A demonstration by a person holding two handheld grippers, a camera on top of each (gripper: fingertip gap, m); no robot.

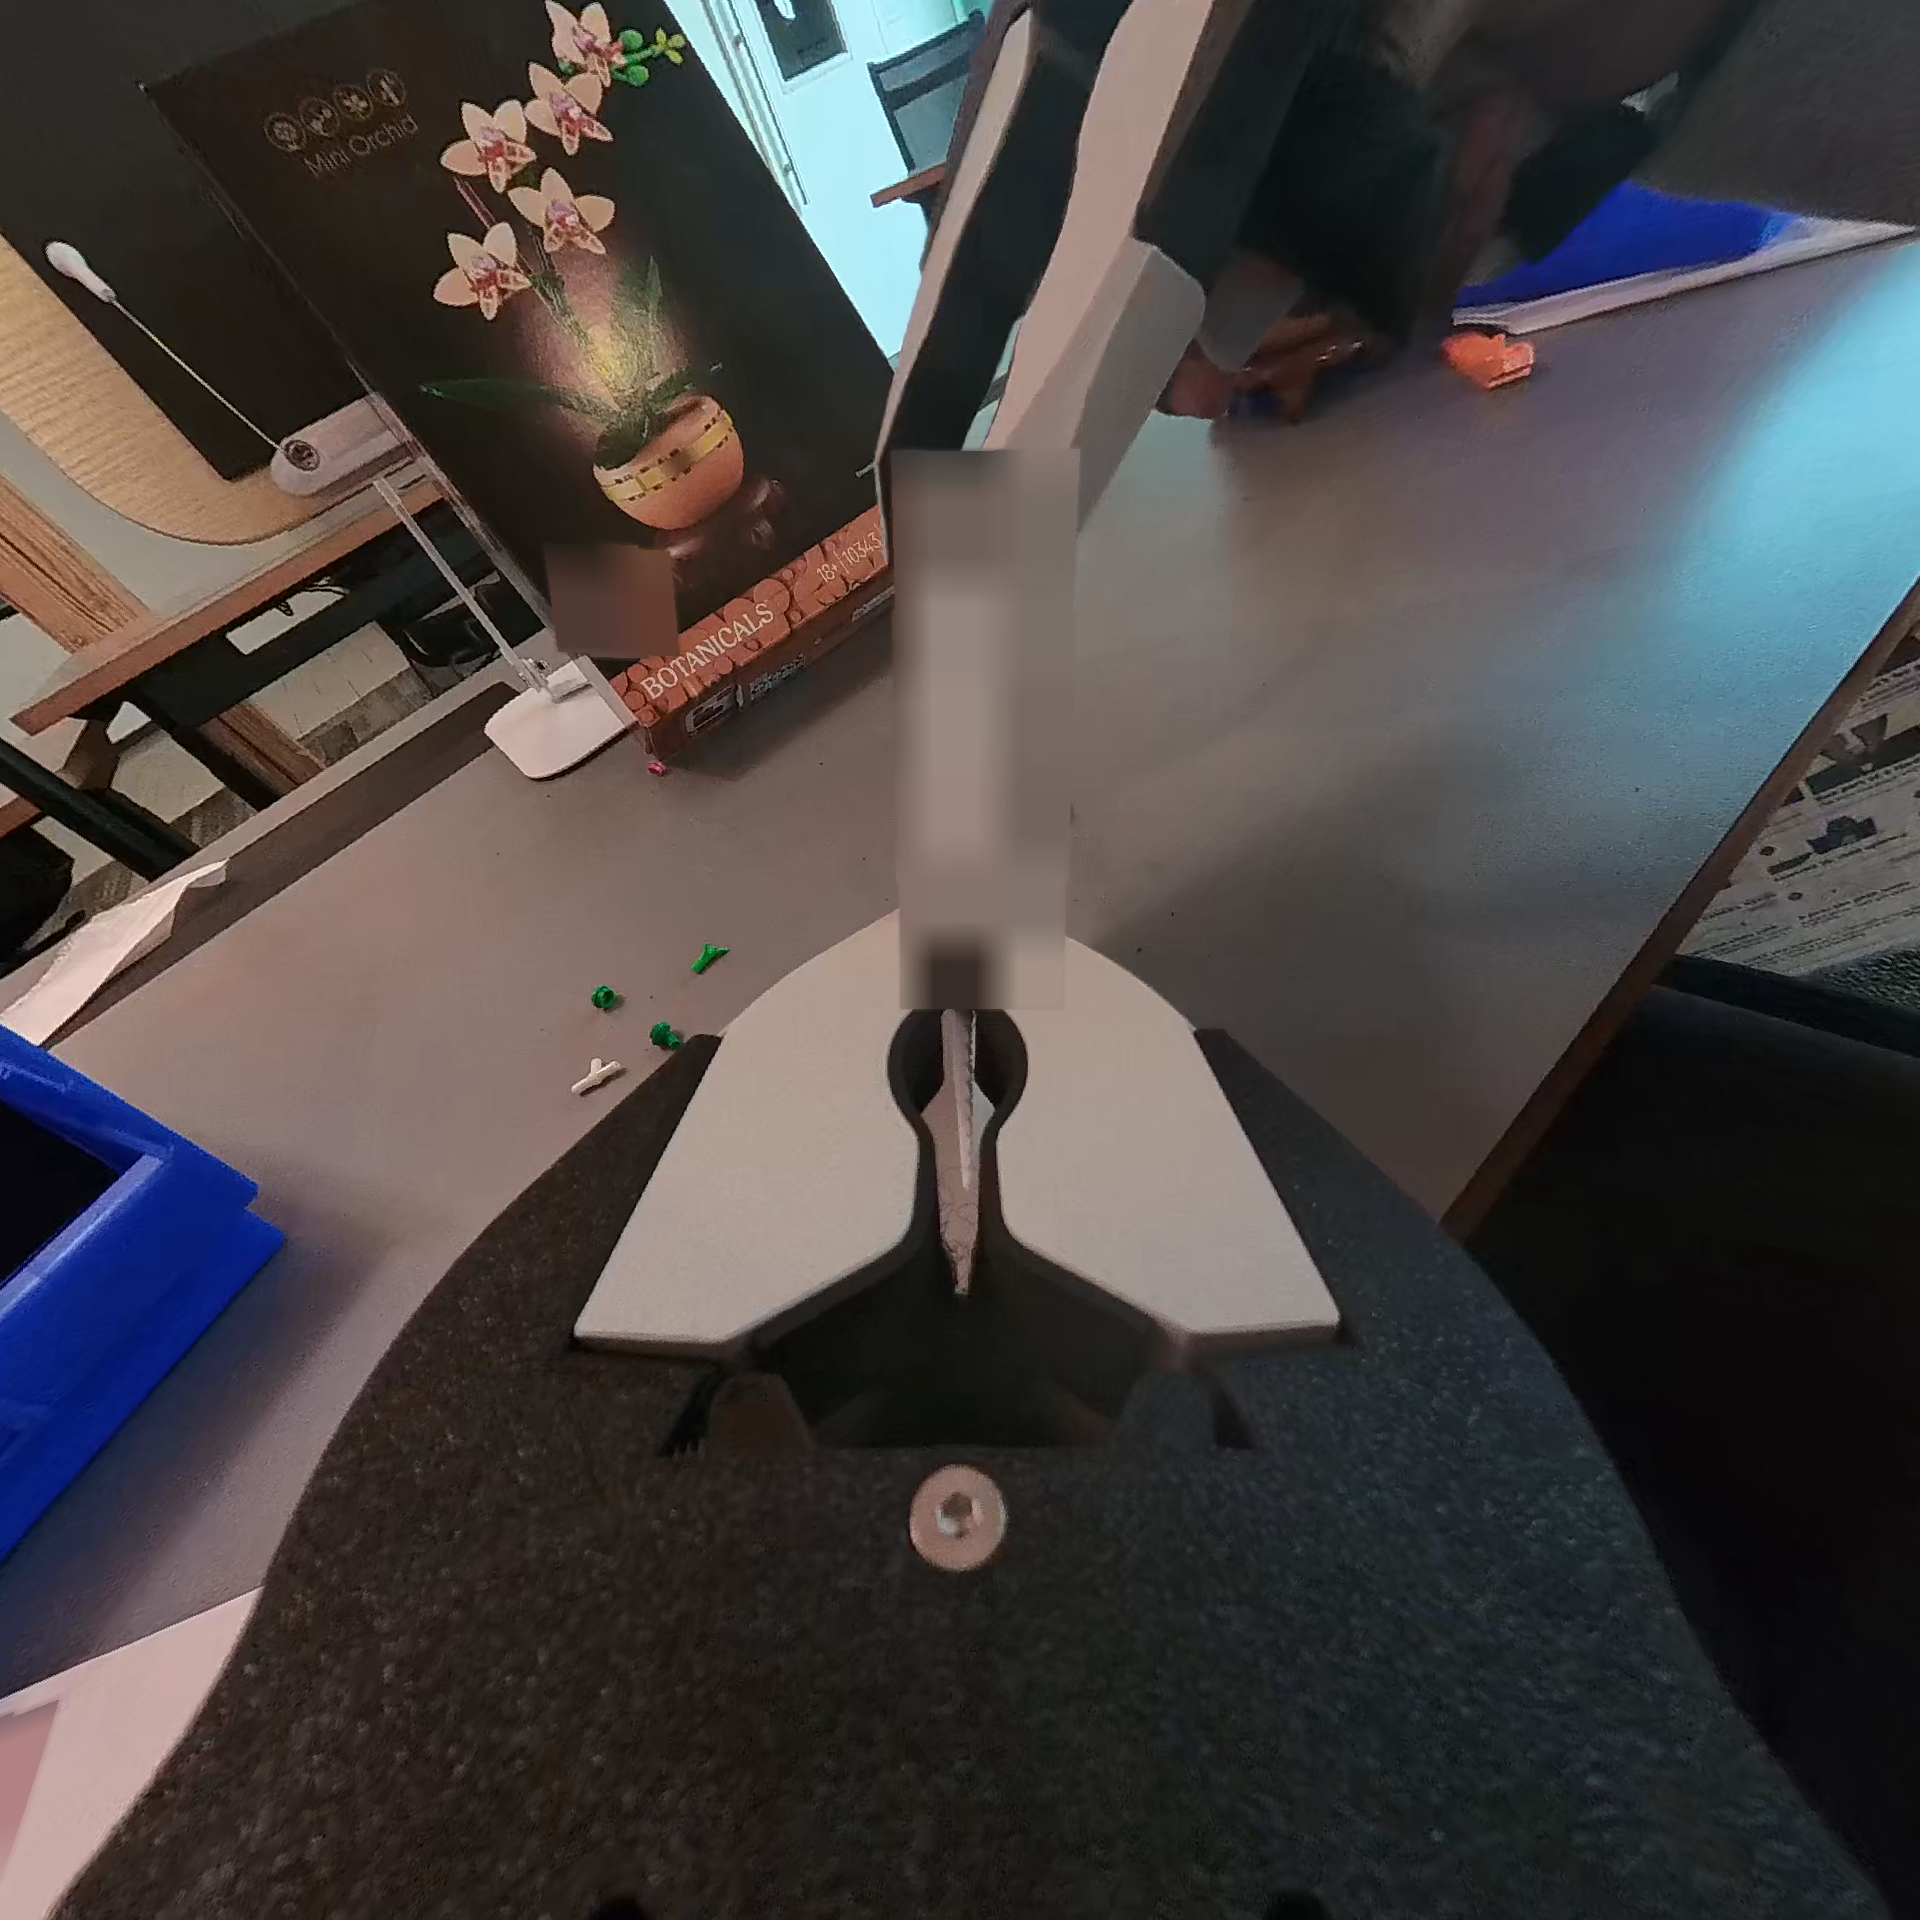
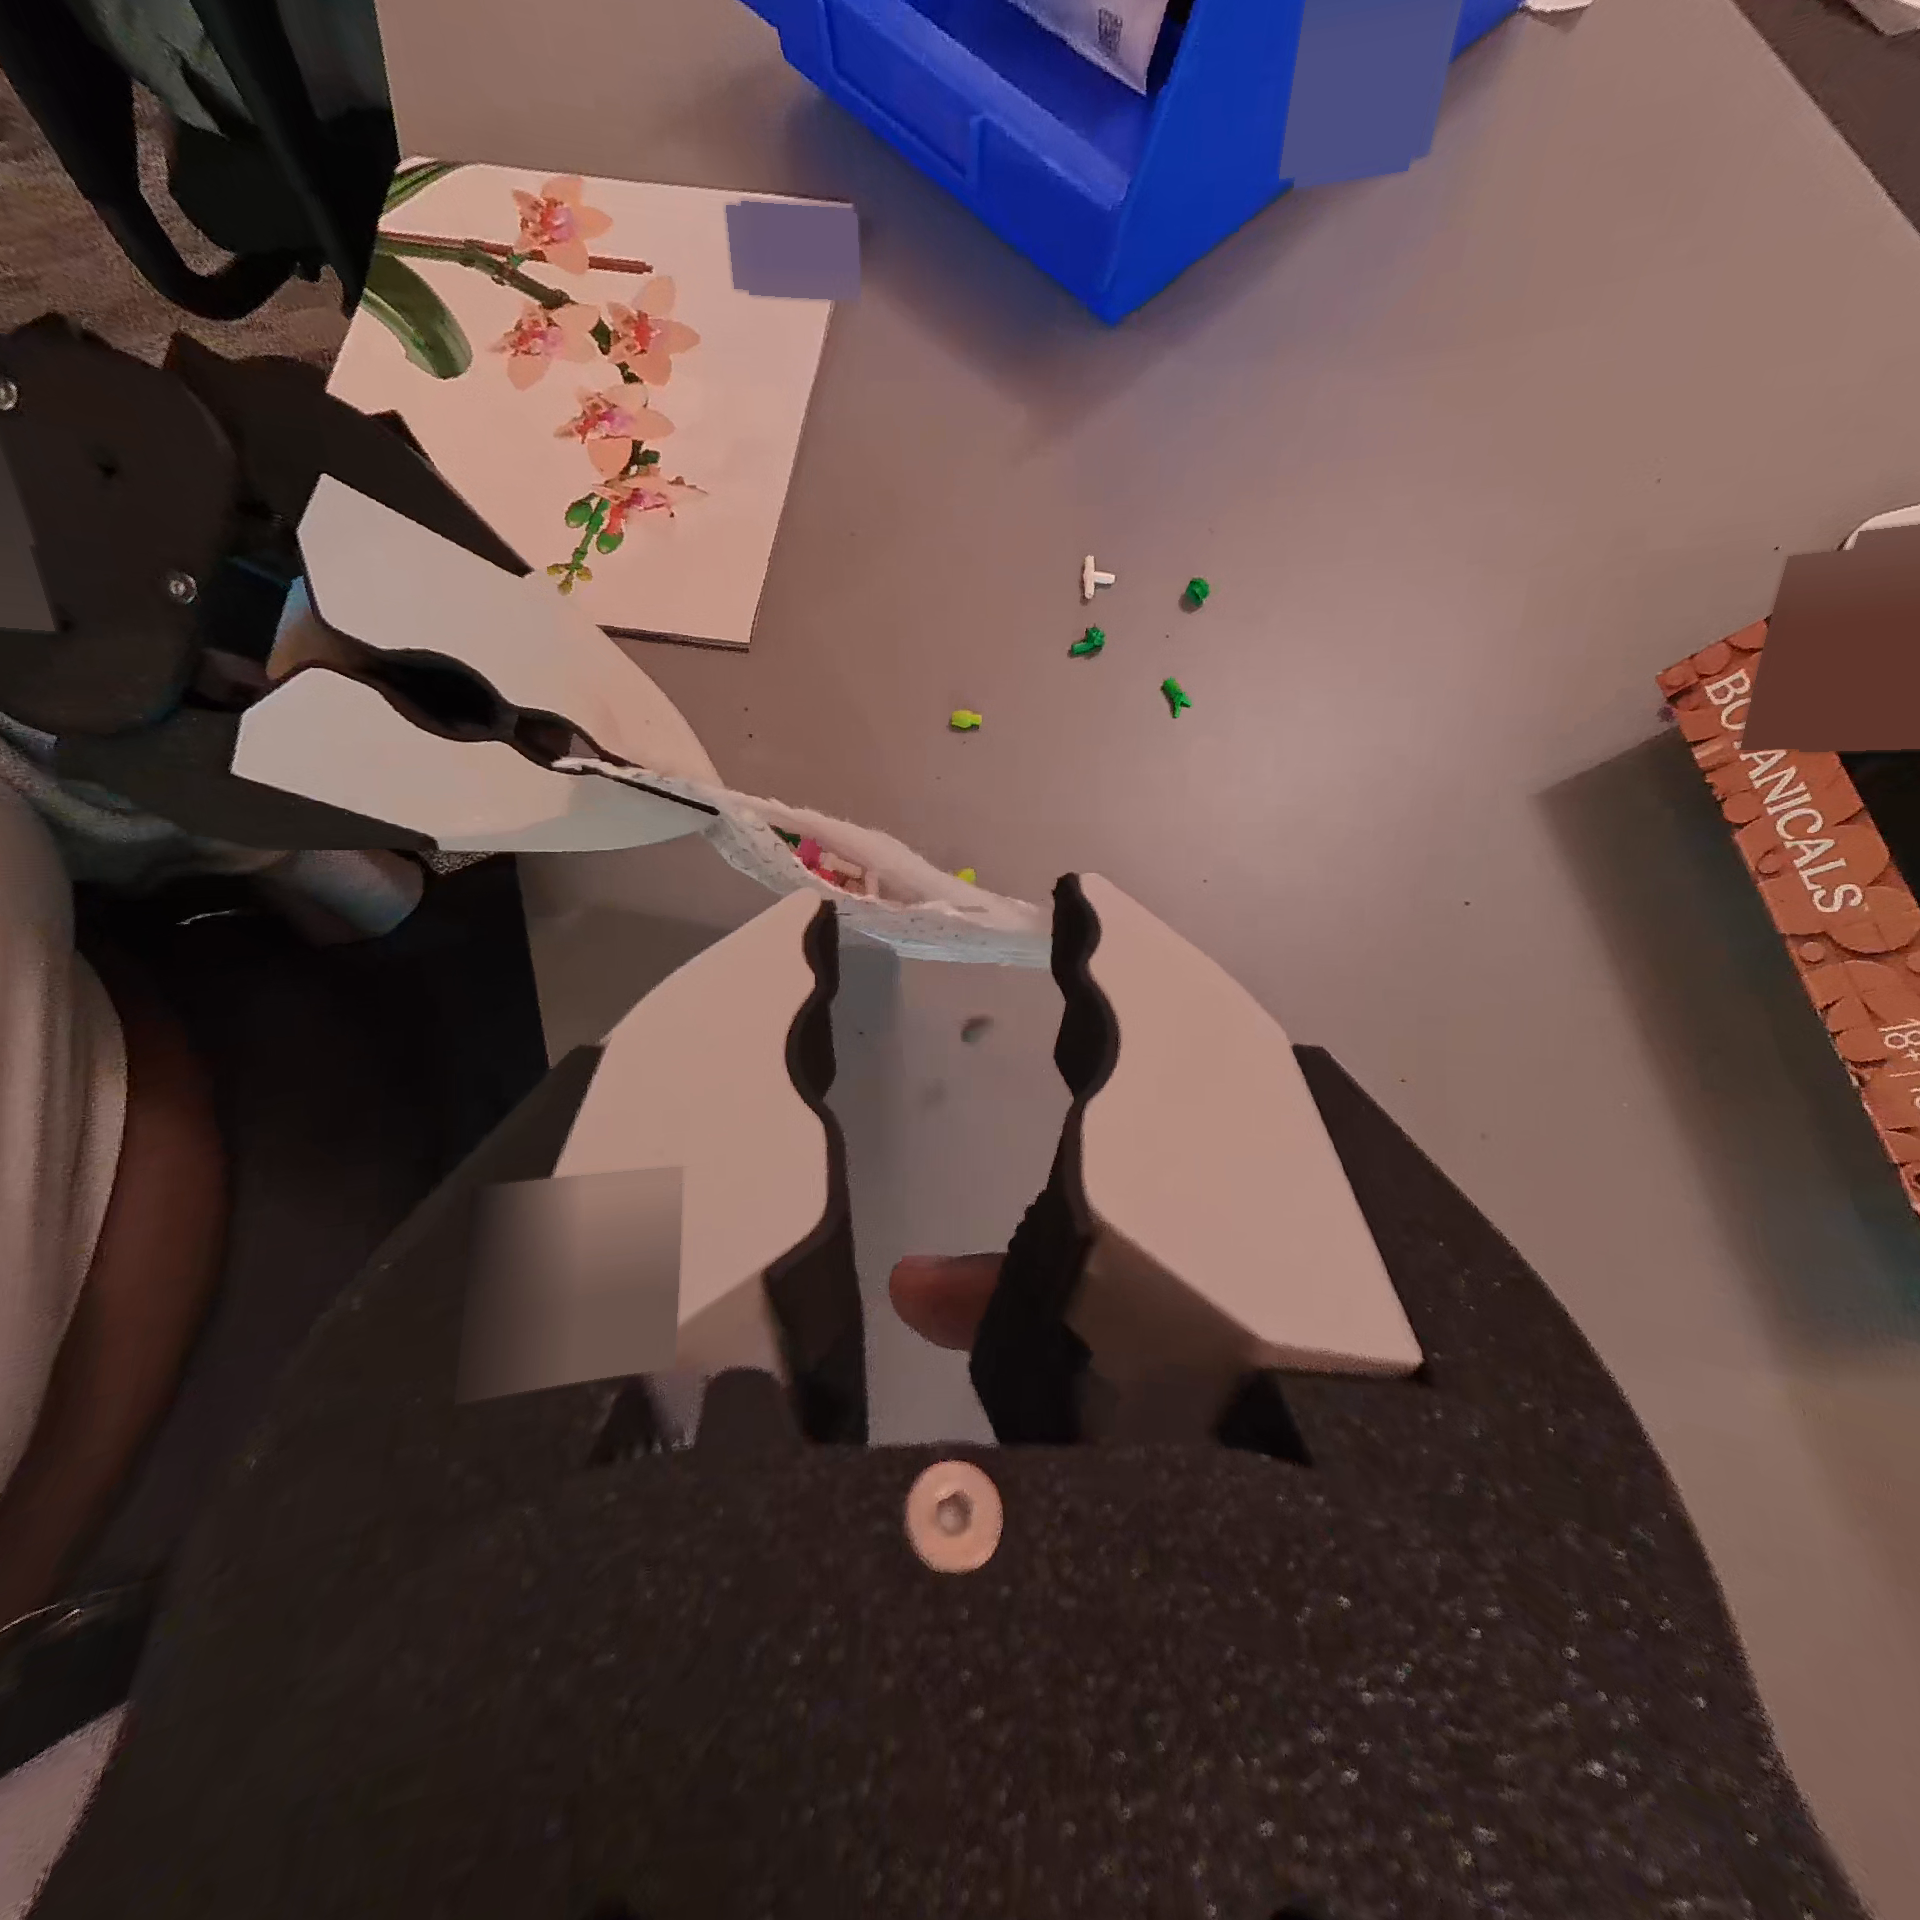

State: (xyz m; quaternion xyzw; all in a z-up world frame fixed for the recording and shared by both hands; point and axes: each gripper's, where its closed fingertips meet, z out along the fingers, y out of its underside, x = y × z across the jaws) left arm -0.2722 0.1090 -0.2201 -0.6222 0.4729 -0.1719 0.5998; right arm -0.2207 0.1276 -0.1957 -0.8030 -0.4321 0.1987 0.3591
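In the left wrist view, the left gripper [image 1: 961, 1049] is clamped on the edge of a white paper bag [image 1: 958, 1164], above small green pieces [image 1: 665, 1034] on the grey table [image 1: 1351, 727]. In the right wrist view, the right gripper [image 2: 945, 914] stands with jaws wide apart, just beside the bag's torn open end [image 2: 935, 914]; an orchid booklet [image 2: 582, 416] and a blue bin [image 2: 1039, 156] lie beyond.

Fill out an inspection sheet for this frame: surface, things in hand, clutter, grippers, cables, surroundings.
Surface: grey table, mostly bare.
Things in hand: white paper bag, open, small coloured pieces inside.
Clutter: loose green pieces, white piece, yellow-green piece; flower booklet; blue bin; flower box; orange piece.
Grippers: left gripper shut on the bag's edge; right gripper open beside the bag.
Cables: nothing seen.
Surroundings: wooden desk, white stand.
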